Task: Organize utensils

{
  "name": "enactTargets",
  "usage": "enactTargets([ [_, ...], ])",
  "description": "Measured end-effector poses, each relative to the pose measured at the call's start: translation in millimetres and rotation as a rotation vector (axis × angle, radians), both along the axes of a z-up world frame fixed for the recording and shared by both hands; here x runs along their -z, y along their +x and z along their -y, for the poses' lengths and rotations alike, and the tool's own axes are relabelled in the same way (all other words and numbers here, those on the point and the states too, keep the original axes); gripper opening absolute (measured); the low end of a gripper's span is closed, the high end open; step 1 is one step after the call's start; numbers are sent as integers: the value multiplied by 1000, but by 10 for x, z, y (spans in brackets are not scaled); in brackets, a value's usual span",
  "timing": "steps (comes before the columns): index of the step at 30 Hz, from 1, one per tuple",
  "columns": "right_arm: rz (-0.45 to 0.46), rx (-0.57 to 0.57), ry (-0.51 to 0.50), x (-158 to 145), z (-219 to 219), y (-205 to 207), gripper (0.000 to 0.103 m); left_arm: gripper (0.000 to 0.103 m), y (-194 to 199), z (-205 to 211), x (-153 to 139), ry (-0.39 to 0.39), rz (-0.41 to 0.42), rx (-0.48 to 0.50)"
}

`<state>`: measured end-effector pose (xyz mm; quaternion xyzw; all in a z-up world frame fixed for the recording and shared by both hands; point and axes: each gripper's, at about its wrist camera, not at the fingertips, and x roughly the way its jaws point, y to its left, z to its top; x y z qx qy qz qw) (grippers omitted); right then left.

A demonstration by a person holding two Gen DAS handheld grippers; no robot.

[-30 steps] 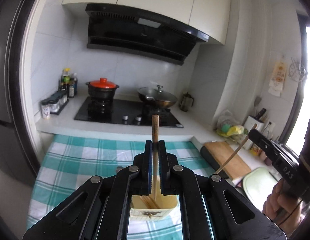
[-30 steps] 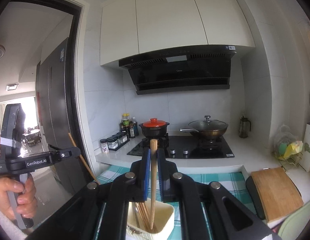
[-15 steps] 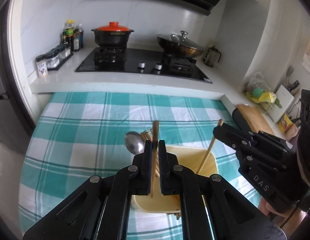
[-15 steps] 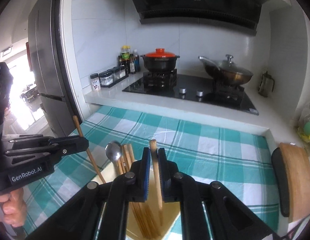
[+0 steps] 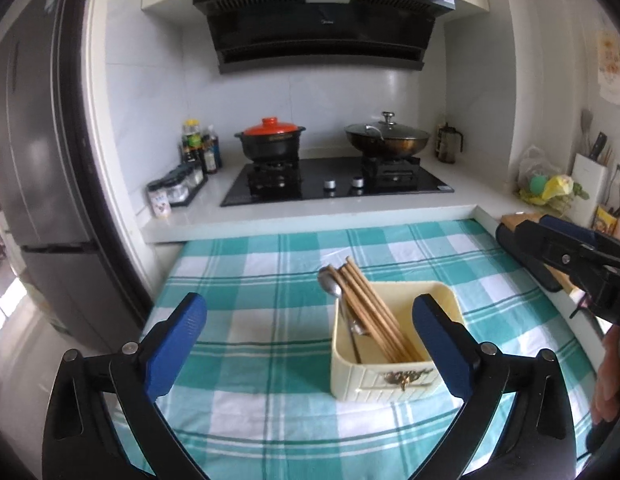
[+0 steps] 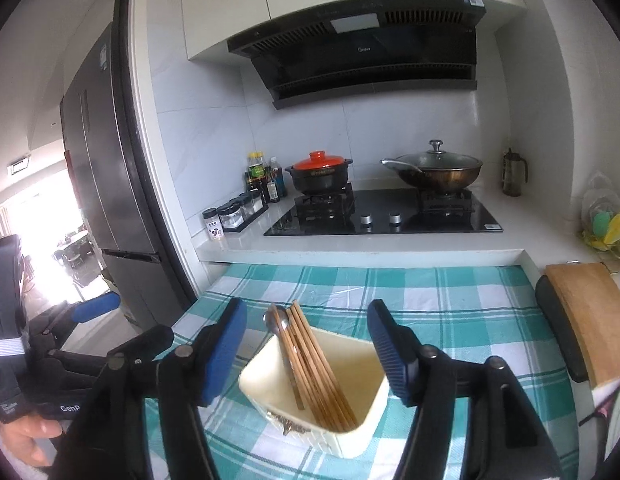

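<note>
Right wrist view: both hand-held grippers point(image 6: 305, 344) opening, empty, around the chopstick-filled holder point(image 6: 362, 432).

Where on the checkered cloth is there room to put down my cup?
The checkered cloth is bare left of the cream holder and behind it, up to the white counter edge. Right of the holder is bare too. It is crowded inside the holder, full of chopsticks and a spoon.

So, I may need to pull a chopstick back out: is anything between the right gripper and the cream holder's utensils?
Nothing visible: the opening right gripper sits above the cream rectangular holder; wooden chopsticks and metal spoon stand exposed.
</note>
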<state>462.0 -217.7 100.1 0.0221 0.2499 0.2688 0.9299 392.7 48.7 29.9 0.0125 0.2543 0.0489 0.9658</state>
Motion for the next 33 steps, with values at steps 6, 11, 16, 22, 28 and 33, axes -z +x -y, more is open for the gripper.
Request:
enactTargets([
  [6,-6,54,-72,27,126,-724,87,103,-599,115,114,10,-17,4],
  [11,-27,87,-113,105,206,-1164,103,103,-999,182,189,44,9,-72],
  [16,-21,70,-139,165,226,-1478,103,103,-1286,151,226,13,3,-75],
  [22,-7,68,-164,185,207,-1671,103,103,-1493,149,238,-18,-8,-65],
  [28,0,94,-167,142,231,-1723,103,103,-1588,179,172,-15,-1,-75],
  [33,0,92,-152,121,233,-1756,103,103,-1603,173,164,-25,-3,-75],
])
